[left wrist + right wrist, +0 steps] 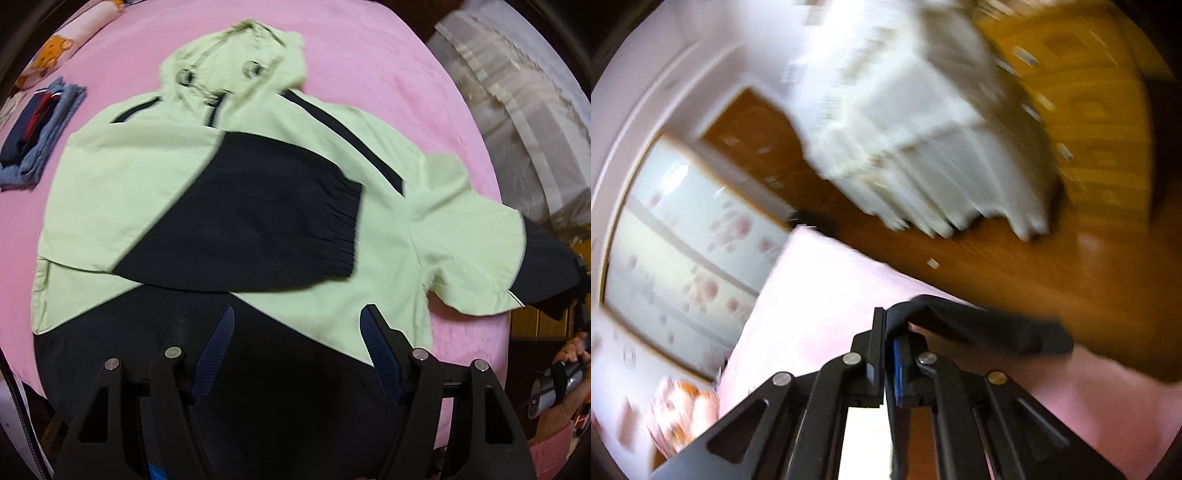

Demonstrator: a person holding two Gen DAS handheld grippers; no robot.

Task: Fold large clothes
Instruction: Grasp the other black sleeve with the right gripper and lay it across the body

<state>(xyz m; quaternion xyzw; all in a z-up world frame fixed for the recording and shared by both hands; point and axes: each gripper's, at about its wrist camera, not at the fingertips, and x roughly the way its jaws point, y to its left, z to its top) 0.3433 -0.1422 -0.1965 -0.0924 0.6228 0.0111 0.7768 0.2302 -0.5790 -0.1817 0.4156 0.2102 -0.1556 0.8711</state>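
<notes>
Left gripper [297,325] jaws spread wide above jacket [122,184], empty | right gripper [885,325] jaws clamped on dark sleeve cuff [979,328]

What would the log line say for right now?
jacket on bed, one sleeve folded | left hand-held gripper open, above hem | right hand-held gripper shut on cuff

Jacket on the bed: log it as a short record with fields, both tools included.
garment: green-and-black hooded jacket, spread on the pink bedsheet
one sleeve: folded across the body, black cuff on top
other sleeve: out over the bed edge, black end clamped
left tool: open, above the hem
right tool: shut on the sleeve
nearby: folded clothes stack
</notes>
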